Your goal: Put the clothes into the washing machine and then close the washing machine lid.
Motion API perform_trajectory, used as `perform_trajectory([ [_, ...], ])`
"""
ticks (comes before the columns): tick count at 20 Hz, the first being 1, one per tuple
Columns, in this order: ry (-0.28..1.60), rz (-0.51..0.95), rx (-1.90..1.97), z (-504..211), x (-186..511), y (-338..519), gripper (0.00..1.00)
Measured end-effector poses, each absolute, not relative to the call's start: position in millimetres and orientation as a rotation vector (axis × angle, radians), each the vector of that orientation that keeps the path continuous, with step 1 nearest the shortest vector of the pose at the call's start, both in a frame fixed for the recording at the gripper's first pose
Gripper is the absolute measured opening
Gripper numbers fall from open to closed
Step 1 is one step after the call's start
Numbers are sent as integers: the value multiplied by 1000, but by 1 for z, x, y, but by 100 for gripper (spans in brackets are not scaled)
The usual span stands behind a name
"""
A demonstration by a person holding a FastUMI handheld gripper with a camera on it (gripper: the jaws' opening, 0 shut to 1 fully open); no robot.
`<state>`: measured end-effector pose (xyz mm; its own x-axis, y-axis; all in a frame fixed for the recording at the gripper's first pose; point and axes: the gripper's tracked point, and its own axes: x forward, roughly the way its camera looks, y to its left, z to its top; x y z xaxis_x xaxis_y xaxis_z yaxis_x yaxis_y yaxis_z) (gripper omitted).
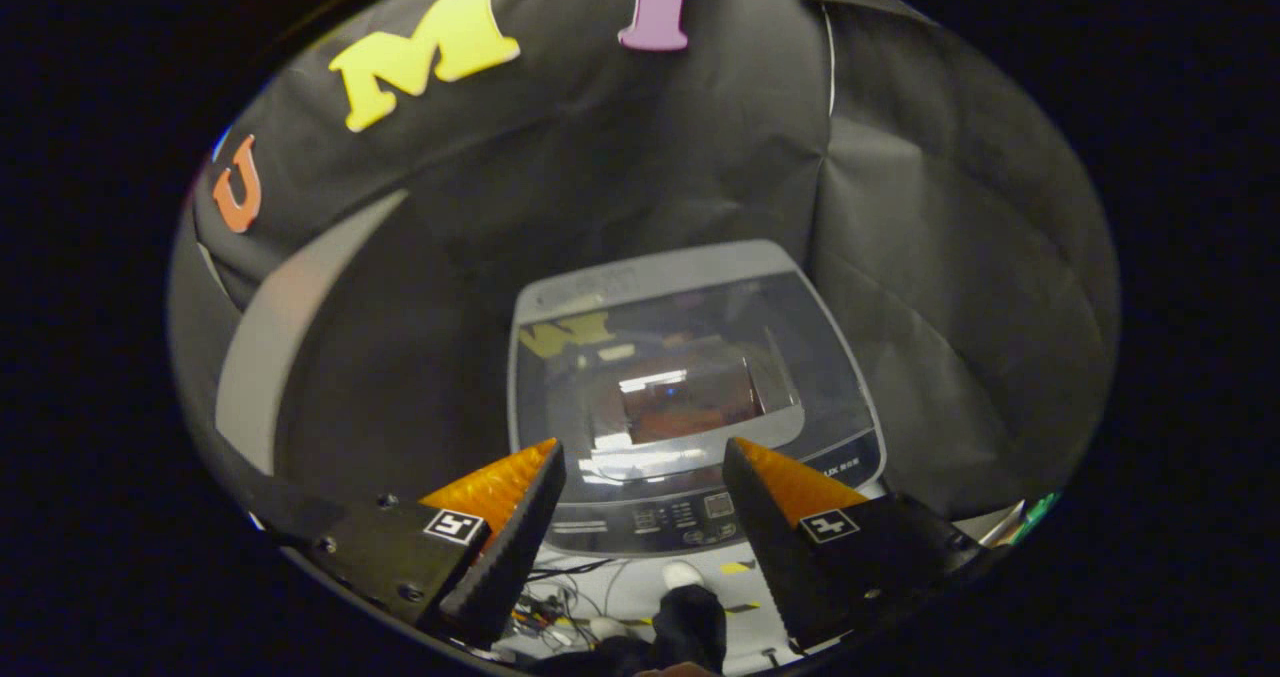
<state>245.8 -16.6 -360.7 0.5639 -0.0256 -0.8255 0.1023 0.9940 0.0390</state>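
A top-loading washer (690, 397) stands against the booth's black cloth wall, just beyond the gripper (645, 477), whose fingers are spread apart and hold nothing. The washer's glossy lid (680, 387) appears to lie flat and shut, mirroring the lights above, with the control panel (670, 522) along its near edge between the fingertips. The clothes cannot be picked out with certainty; a dark bundle (690, 627) lying low between the fingers, on the pale floor (630, 582) in front of the machine, may be the garment, though it is too dim to tell. Loose cables (560, 607) trail across the floor beside it, and a white knob-like object (683, 574) sits just above the bundle. Judged from this, the task seems either barely begun or all but finished. If the clothes are still out, the lid must be lifted first, best caught at its front lip and swung fully back so that it does not fall. The fabric should then be pinched deep in its bulk, clear of the cables, so that no loose end drags over the panel.
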Motion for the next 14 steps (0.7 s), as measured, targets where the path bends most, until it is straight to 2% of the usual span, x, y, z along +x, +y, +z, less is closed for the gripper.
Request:
perform_trajectory([
  [5,672,-37,77,-269,192,14,99],
  [14,161,32,-9,-90,99,15,99],
])
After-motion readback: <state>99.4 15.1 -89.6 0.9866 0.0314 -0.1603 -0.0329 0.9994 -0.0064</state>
